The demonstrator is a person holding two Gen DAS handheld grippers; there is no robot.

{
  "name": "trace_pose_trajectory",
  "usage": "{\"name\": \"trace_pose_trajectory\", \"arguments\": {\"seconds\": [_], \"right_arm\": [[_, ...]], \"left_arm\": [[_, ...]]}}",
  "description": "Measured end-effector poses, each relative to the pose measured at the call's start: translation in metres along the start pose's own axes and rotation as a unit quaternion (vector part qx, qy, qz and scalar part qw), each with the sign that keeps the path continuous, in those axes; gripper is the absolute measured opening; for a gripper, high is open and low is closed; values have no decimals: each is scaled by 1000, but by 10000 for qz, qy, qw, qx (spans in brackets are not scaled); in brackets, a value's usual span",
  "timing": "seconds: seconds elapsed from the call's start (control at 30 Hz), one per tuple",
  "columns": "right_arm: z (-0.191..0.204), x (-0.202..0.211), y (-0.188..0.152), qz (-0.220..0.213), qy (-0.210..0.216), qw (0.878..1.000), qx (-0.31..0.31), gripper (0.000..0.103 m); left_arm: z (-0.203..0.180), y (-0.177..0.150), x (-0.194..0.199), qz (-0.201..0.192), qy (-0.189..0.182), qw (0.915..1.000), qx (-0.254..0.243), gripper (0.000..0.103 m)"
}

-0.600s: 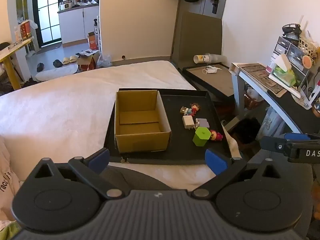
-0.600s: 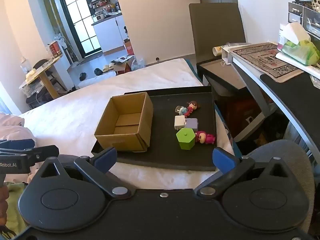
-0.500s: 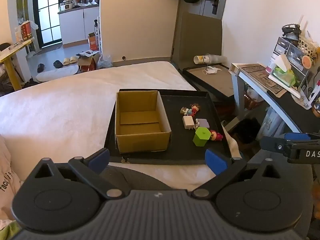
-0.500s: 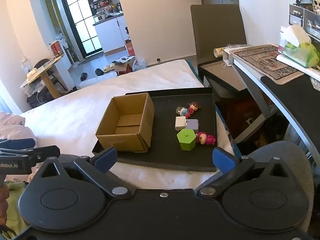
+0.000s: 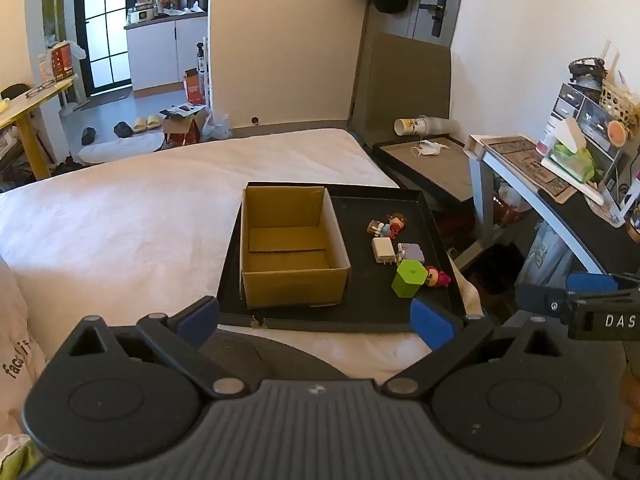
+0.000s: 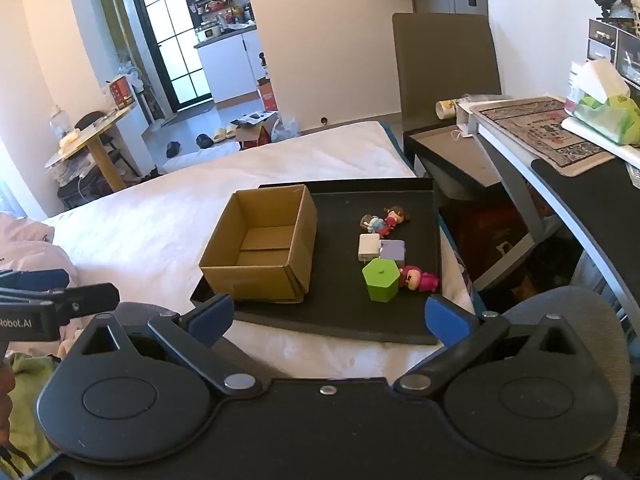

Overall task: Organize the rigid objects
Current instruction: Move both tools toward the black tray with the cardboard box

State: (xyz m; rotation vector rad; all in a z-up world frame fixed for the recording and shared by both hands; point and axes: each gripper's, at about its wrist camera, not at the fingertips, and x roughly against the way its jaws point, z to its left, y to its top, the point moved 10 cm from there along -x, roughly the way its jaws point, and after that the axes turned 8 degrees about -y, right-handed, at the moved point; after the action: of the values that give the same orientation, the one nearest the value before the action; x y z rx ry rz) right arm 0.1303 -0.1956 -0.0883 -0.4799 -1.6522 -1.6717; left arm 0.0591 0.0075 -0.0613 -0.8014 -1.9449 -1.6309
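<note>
Both the left tongs [image 5: 314,318] and the right tongs [image 6: 327,314] gape wide and hold nothing, poised short of the black tray [image 5: 360,322] on the white bed [image 5: 120,216]. On the tray, an open cardboard box [image 5: 294,286] sits left; right of it lie a green block [image 6: 381,280], white charger [image 6: 369,246], purple cube [image 6: 393,249] and two figurines.

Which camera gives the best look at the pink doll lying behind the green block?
The right wrist view: there the pink doll shows its face and body beside the green block. In the left wrist view the doll is smaller and partly hidden by the green block.
</note>
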Motion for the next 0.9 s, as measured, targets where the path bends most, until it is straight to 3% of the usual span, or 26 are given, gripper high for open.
{"name": "trace_pose_trajectory", "arguments": {"seconds": [0.9], "right_arm": [[4,2,0,13,-6,10000,26,103]], "left_arm": [[7,-2,1,-30,9,9999,95,101]]}}
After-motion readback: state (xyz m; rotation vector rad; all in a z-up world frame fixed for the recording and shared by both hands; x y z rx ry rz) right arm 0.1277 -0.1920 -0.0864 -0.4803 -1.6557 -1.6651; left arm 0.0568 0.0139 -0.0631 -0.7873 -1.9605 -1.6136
